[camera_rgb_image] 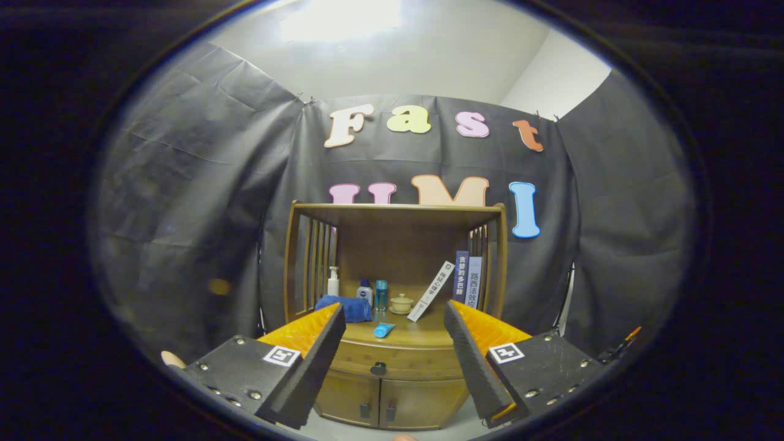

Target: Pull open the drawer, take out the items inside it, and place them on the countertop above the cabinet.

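A wooden cabinet (395, 361) stands ahead of me, some way beyond my fingers. Its drawer (398, 360) is closed, with a dark knob (378, 369) at its middle; what lies inside is hidden. The countertop (416, 334) above the drawer carries a blue tube (384, 329) near its front edge and a blue cloth (346, 307) at its left. My gripper (395, 315) is open, fingers wide apart with nothing between them, framing the countertop from a distance.
On the countertop's back stand a white pump bottle (333, 281), two small bottles (373, 293), a lidded cup (402, 302), a leaning book (431, 291) and upright books (468, 278). Slatted wooden sides and a top shelf (398, 211) enclose it. Two doors (383, 403) sit below the drawer.
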Available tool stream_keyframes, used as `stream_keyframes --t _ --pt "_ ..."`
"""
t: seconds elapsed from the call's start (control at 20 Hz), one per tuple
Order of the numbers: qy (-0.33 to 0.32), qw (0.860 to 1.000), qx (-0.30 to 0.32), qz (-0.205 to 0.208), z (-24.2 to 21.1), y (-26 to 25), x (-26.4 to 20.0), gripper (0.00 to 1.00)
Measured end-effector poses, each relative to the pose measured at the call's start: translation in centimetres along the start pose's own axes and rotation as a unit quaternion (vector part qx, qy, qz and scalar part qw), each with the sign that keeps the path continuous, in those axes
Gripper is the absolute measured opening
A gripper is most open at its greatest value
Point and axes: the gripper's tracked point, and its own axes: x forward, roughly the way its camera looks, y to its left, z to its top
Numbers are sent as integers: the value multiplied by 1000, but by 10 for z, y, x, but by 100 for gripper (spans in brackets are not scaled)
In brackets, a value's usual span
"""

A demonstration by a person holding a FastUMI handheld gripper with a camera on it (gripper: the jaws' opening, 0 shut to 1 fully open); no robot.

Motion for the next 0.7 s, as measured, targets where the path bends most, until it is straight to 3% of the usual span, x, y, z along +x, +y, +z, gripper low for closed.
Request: stream_keyframes --t 0.35,0.5,0.7 --pt "-18 1000 -14 -14 3 -19 1 96" --pt "-29 998 -31 -40 1 -46 5 97" --pt "-90 994 -61 -22 14 -69 12 96"
